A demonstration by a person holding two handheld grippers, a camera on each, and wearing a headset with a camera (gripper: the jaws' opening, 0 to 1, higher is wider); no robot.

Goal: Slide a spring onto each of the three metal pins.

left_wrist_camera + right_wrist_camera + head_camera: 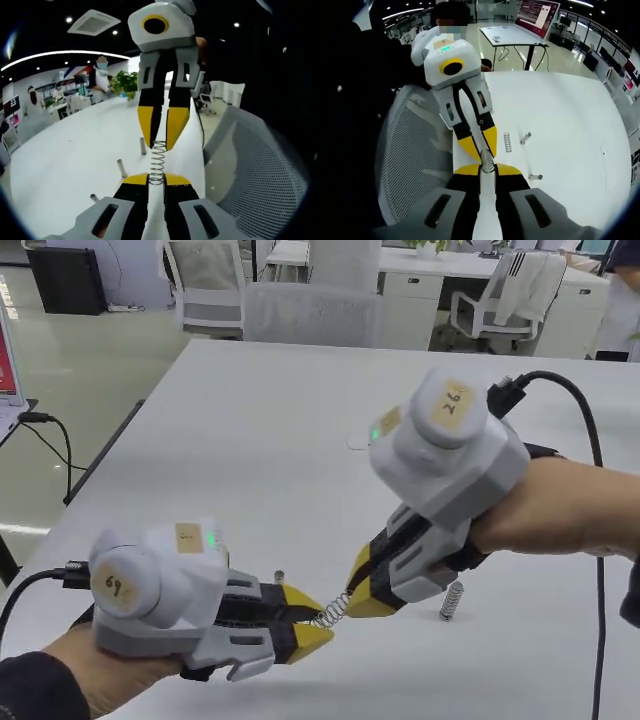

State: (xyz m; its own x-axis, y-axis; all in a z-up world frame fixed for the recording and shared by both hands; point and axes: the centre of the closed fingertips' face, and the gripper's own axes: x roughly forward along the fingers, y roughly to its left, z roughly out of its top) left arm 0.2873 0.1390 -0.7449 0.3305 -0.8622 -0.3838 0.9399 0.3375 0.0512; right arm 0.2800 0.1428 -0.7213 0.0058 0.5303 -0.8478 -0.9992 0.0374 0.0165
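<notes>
A short coil spring (333, 609) hangs in the air between my two grippers, one end in each. My left gripper (312, 626) comes in from the lower left and is shut on the spring's near end (158, 165). My right gripper (360, 590) reaches down from the right and is shut on the other end (486, 162). A second spring (452, 600) lies on the table to the right of the grippers. One metal pin (279, 578) stands just behind the left gripper. Three pins (121, 168) show in the left gripper view, standing in a row on the white table (250, 440).
The table's left edge (110, 455) runs close to my left arm. A cable (575, 410) trails from the right gripper over the table. A mesh chair (415, 145) sits at the near edge. Office chairs (205, 285) and desks stand beyond the far edge.
</notes>
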